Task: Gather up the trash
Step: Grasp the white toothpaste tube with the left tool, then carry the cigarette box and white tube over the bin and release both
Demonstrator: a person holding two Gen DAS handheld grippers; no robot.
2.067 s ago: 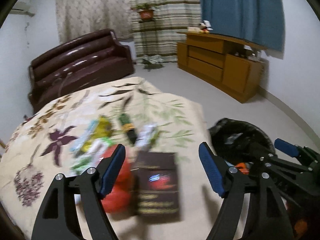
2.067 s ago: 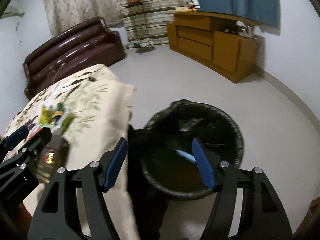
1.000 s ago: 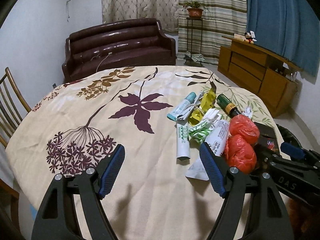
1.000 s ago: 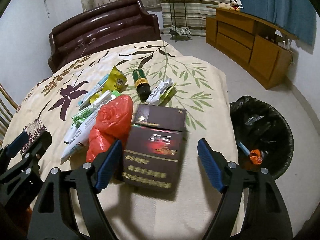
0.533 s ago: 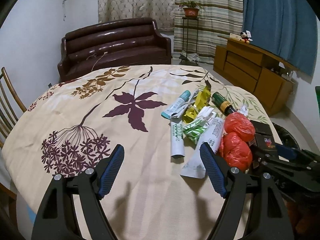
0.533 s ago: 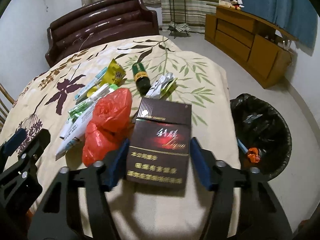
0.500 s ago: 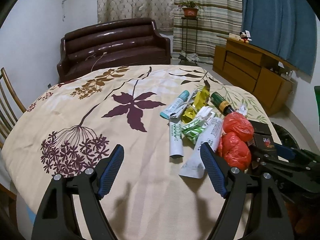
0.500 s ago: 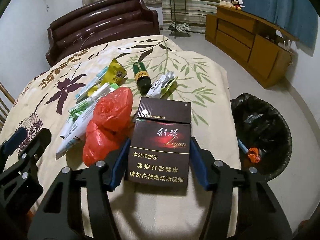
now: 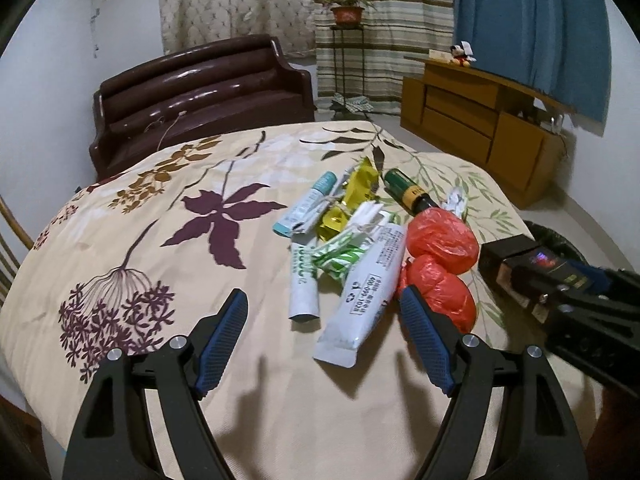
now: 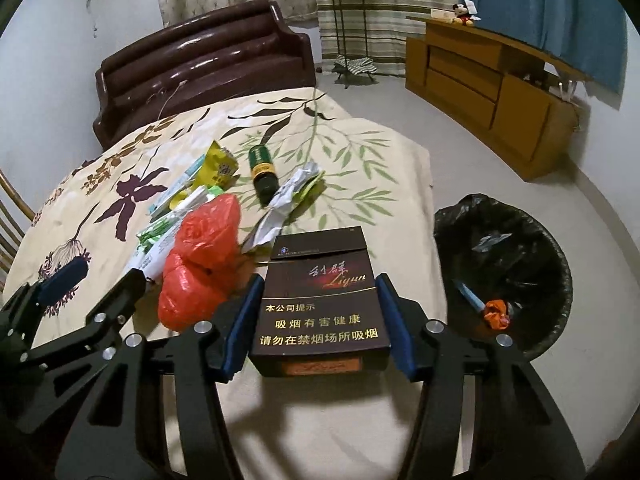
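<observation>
Right gripper (image 10: 318, 322) clamped on dark cigarette carton (image 10: 320, 300), near right edge of table (image 9: 248, 420); carton not yet lifted clear. Left gripper (image 9: 322, 344) spread apart, empty, hovering over near end of white tube (image 9: 362, 292). Bin (image 10: 556, 280) on floor at right: blue stick and orange scrap already inside. Still on table: red bags (image 10: 204, 248), green bottle (image 10: 262, 172), yellow packets (image 9: 356, 188), foil wrapper (image 10: 288, 196), tubes. Judged early; most trash left.
</observation>
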